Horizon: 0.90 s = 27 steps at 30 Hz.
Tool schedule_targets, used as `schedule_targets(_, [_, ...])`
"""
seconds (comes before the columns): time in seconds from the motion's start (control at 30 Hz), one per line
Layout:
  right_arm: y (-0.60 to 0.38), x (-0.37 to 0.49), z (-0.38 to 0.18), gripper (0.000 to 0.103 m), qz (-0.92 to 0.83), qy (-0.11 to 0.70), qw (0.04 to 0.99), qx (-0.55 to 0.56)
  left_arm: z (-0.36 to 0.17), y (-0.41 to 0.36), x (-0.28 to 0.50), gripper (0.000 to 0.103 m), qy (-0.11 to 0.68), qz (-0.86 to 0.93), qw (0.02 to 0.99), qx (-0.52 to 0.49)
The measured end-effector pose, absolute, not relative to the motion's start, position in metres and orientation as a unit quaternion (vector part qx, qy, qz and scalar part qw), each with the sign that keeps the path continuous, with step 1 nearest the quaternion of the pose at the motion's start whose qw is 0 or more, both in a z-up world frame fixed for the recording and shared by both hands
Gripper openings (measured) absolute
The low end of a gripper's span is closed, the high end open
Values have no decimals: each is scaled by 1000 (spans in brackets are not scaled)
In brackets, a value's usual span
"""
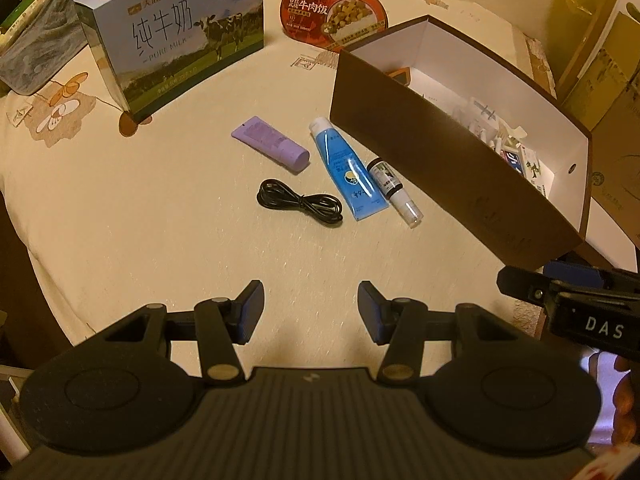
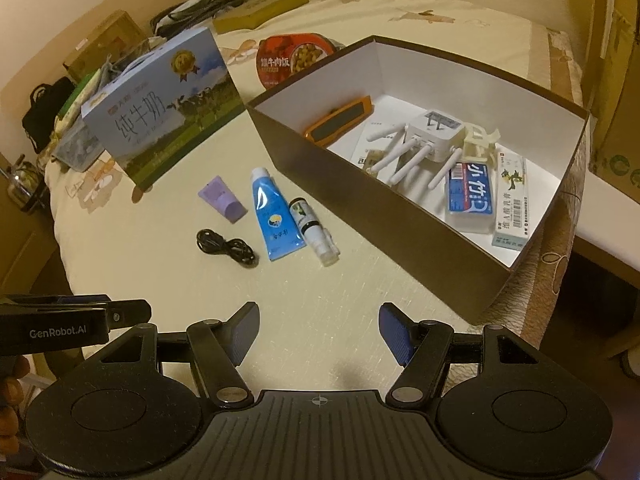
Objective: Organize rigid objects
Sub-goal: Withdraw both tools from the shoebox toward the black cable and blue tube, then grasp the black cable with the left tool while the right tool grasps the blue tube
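On the cream tablecloth lie a purple tube [image 1: 271, 149] [image 2: 222, 199], a blue tube [image 1: 346, 168] [image 2: 273, 216], a small dark-and-clear bottle [image 1: 394, 191] [image 2: 314, 231] and a coiled black cable [image 1: 300, 204] [image 2: 226, 247]. A brown box [image 1: 452, 168] [image 2: 360, 184] with a white inside stands to their right and holds a white router [image 2: 424, 140], an orange item [image 2: 339, 120] and small cartons [image 2: 470, 196]. My left gripper [image 1: 311, 310] hovers open and empty, nearer than the loose items. My right gripper [image 2: 318, 330] is open and empty too, near the box's front corner.
A blue milk carton [image 1: 176, 36] [image 2: 160, 116] stands at the back left, with a red meal bowl [image 1: 334, 14] [image 2: 296, 58] behind the brown box. Bags and clutter [image 2: 52, 120] line the left table edge. Cardboard boxes [image 1: 600, 52] stand at the far right.
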State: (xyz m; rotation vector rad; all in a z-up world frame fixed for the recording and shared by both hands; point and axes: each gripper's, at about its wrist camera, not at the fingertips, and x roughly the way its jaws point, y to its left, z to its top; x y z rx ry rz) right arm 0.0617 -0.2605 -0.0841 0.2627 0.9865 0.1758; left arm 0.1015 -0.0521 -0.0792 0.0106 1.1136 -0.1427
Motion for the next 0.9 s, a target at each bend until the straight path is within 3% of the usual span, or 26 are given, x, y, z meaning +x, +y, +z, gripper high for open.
schedule_targets(0.63, [-238, 100, -115, 62, 93, 463, 877, 89, -118, -50, 133, 48, 540, -53, 840, -12])
schedule_targets(0.9, [-239, 117, -140, 48, 92, 473, 871, 100, -153, -61, 155, 48, 539, -65, 840, -4])
